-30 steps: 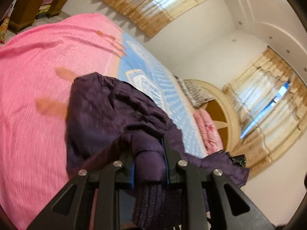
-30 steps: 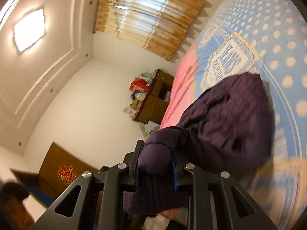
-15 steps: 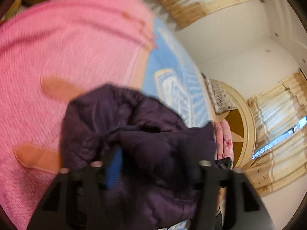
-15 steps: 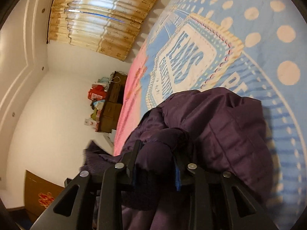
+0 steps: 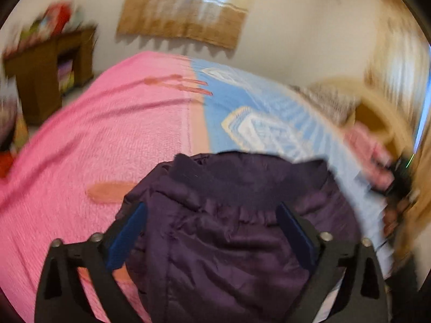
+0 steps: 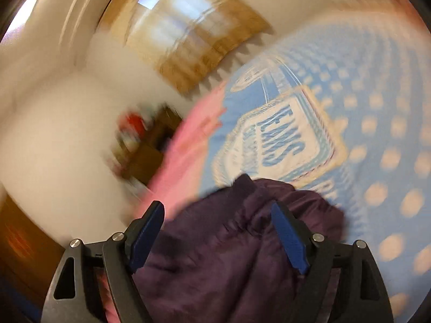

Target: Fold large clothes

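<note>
Now both of your tools have let go. Your left gripper [image 5: 211,231] has just been opening, and its blue pads [image 5: 126,235] stand wide apart on either side of the purple padded jacket [image 5: 229,228], which bulges up between them without being pinched. Your right gripper [image 6: 216,235] has just been opening too; its pads [image 6: 289,239] are spread well apart over the same jacket [image 6: 242,242], and nothing is clamped there either.

The jacket sits in a bunched heap on the bed, across the line where the pink blanket [image 5: 94,134] meets the blue dotted blanket [image 6: 377,107], just below that blanket's white printed badge [image 6: 277,140]. It looks set down so you can take a new hold for another fold, and the bed gives it a broad, soft base.

Expect the jacket to be puffy and springy: the shell is smooth, slightly glossy and quilted in wrinkled panels, with a darker knitted band [image 5: 242,180] along its far edge. The pink blanket is a nubbly knit; the blue one looks flatter and printed. Both views are smeared, so seams and sleeves are hard to pick out.
</note>
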`<state>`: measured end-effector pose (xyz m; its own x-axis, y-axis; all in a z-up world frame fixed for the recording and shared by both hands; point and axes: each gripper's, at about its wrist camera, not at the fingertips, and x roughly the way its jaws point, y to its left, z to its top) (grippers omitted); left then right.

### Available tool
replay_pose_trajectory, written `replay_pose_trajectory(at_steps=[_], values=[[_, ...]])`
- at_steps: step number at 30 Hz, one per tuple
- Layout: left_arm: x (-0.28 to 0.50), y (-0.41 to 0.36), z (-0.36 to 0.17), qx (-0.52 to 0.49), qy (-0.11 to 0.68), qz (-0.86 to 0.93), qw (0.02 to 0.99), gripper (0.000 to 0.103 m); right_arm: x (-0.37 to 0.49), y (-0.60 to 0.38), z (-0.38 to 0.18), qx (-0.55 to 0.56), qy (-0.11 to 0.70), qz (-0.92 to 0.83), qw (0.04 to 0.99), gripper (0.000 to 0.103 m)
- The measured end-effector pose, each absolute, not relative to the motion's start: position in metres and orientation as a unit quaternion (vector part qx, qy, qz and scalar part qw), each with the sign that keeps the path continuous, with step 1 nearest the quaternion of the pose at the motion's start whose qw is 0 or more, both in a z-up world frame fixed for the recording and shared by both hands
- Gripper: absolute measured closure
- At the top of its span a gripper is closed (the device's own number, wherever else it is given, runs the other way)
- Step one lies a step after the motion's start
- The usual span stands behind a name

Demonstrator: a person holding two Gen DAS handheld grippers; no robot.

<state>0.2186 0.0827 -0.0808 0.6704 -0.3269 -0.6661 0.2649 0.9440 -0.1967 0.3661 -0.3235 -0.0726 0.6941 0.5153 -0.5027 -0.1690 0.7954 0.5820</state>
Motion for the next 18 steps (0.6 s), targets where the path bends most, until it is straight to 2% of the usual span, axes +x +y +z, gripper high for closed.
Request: replay_pose_trajectory(at_steps=[2,5,8,9,10,11,12,13,14,16,18], values=[[0.222,0.064,-0.089,0.025,0.373,-0.146,0.916,0.02,0.362,-0.288,-0.068,0.143,0.351,0.191,0.905,0.021],[0.228,0.052,-0.098,0.081,0.38,-0.137,0.911,0.024,0.366,-0.258,-0.074,0.053,0.363,0.178,0.913,0.021],[0.238,0.056,-0.108,0.077,0.393,-0.132,0.907,0.024,0.378,-0.232,-0.096,0.01,0.396,0.197,0.897,0.023],[0.239,0.057,-0.111,0.079,0.395,-0.132,0.906,0.025,0.383,-0.222,-0.109,-0.023,0.413,0.184,0.892,0.041],[0.239,0.056,-0.115,0.078,0.395,-0.133,0.905,0.028,0.386,-0.214,-0.121,-0.054,0.424,0.175,0.887,0.05],[0.239,0.057,-0.117,0.076,0.391,-0.137,0.907,0.036,0.386,-0.211,-0.129,-0.068,0.424,0.171,0.887,0.053],[0.236,0.058,-0.117,0.074,0.385,-0.139,0.909,0.044,0.385,-0.211,-0.132,-0.071,0.418,0.165,0.89,0.06],[0.232,0.058,-0.117,0.072,0.385,-0.144,0.909,0.074,0.383,-0.214,-0.132,-0.068,0.415,0.162,0.893,0.066],[0.233,0.059,-0.119,0.064,0.391,-0.157,0.905,0.087,0.379,-0.218,-0.129,-0.061,0.407,0.164,0.897,0.07],[0.227,0.056,-0.115,0.07,0.373,-0.156,0.912,0.097,0.37,-0.219,-0.124,-0.072,0.384,0.157,0.907,0.079],[0.217,0.051,-0.105,0.09,0.347,-0.148,0.922,0.098,0.359,-0.219,-0.117,-0.09,0.362,0.148,0.916,0.081]])
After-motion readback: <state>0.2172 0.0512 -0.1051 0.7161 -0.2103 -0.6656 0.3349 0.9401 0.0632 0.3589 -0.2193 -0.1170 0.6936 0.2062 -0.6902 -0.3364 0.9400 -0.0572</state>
